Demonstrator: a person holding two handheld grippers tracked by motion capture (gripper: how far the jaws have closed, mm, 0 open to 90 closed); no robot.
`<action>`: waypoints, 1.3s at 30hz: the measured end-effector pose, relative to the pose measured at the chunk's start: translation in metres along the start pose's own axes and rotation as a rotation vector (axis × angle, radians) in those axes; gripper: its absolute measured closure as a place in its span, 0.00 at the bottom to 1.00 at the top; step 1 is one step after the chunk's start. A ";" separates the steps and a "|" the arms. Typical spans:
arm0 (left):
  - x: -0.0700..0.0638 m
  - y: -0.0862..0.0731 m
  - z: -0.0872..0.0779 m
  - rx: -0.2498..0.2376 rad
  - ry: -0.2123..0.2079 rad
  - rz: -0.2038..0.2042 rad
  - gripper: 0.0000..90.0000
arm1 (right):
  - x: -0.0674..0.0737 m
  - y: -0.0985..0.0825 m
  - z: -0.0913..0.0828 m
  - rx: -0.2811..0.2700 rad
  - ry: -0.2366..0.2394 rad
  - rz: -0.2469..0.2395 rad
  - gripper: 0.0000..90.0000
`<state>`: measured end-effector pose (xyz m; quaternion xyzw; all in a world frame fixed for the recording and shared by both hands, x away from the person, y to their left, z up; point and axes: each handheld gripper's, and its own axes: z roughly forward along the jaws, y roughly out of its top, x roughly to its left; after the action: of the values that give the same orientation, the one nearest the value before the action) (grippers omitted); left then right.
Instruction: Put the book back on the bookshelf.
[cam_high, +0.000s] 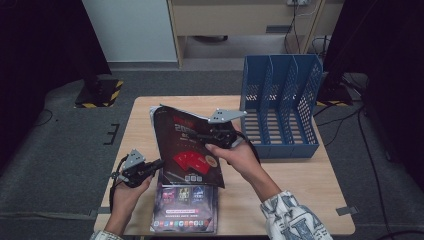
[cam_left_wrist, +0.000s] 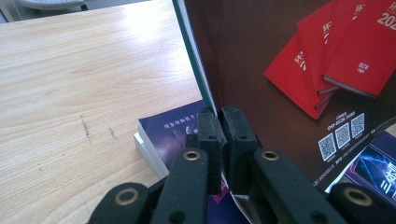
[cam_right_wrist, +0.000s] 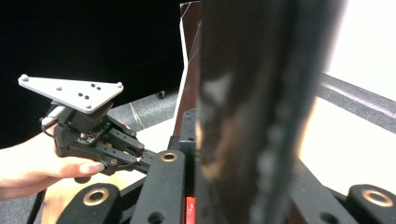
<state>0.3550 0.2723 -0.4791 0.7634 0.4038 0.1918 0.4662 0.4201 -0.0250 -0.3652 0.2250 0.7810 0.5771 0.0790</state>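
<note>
I'm holding a dark catalogue (cam_high: 187, 145) up off the table with both grippers.

At the centre of the high view, my right gripper (cam_high: 212, 135) is pinching its upper right edge, and my left gripper (cam_high: 159, 164) at lower left is pressing its jaws together on the lower left edge. It is tilting above a purple booklet (cam_high: 185, 207) lying on the wooden table (cam_high: 300, 185); a blue file rack (cam_high: 280, 105) is standing at upper right.

The magazine (cam_left_wrist: 299, 84) clamped between the left gripper (cam_left_wrist: 221, 126)'s matt black jaws has a glossy dark paper cover. Beneath the jaws lies another glossy booklet (cam_left_wrist: 173, 135) on pale, smooth wood-grain table (cam_left_wrist: 70, 93). Beyond the right gripper (cam_high: 200, 136), a blue perforated plastic file rack (cam_high: 280, 105).
</note>
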 end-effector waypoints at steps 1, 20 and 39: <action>0.000 0.000 0.000 0.000 0.000 0.000 0.96 | 0.000 0.001 0.000 -0.003 0.004 0.003 0.84; 0.002 -0.003 0.002 -0.035 0.015 -0.051 0.74 | 0.001 0.008 -0.004 -0.006 -0.036 -0.026 0.97; 0.019 -0.010 -0.001 -0.058 0.109 -0.190 0.30 | -0.002 0.034 -0.022 -0.083 -0.136 -0.086 0.97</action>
<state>0.3615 0.2905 -0.4893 0.6962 0.4935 0.1997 0.4814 0.4223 -0.0376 -0.3268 0.2263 0.7584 0.5884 0.1658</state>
